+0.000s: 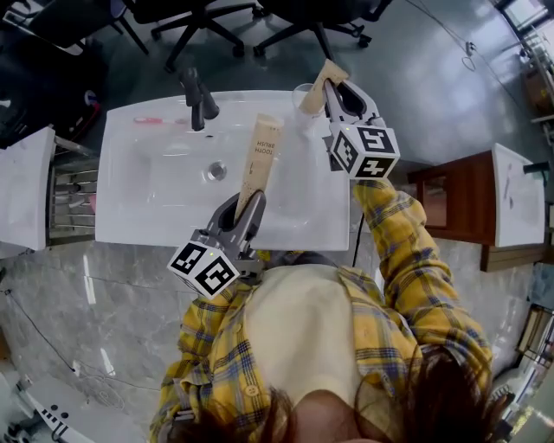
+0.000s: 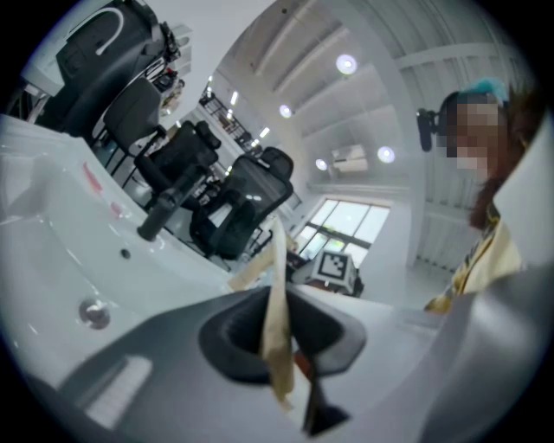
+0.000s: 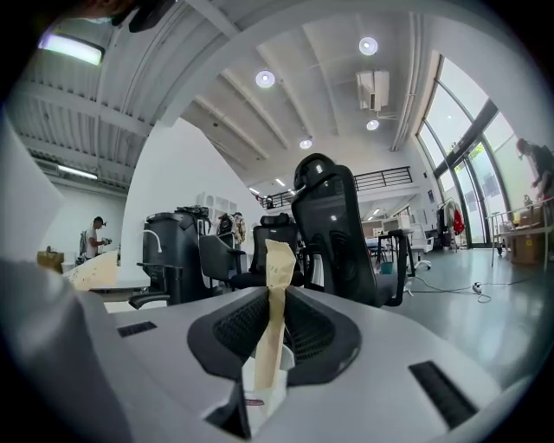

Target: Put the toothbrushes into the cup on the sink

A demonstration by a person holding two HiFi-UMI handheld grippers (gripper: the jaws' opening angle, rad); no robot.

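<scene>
In the head view my left gripper (image 1: pixel 249 203) is shut on a long kraft-paper toothbrush pack (image 1: pixel 258 156) that points out over the white sink (image 1: pixel 164 212). The left gripper view shows that pack edge-on (image 2: pixel 277 294) between the jaws. At the sink's back right corner, my right gripper (image 1: pixel 332 89) is shut on a second paper toothbrush pack (image 1: pixel 318 85), held just over a clear cup (image 1: pixel 300 93). In the right gripper view this pack (image 3: pixel 277 285) stands upright in the jaws with the cup's rim (image 3: pixel 287 357) right below. A pink toothbrush (image 1: pixel 156 120) lies on the back ledge.
A dark faucet (image 1: pixel 199 99) stands at the back middle of the sink, with the drain (image 1: pixel 216 170) in front of it. Office chairs (image 1: pixel 208 22) stand behind the sink. A white cabinet (image 1: pixel 24 186) is at the left, a wooden stand (image 1: pixel 459 203) at the right.
</scene>
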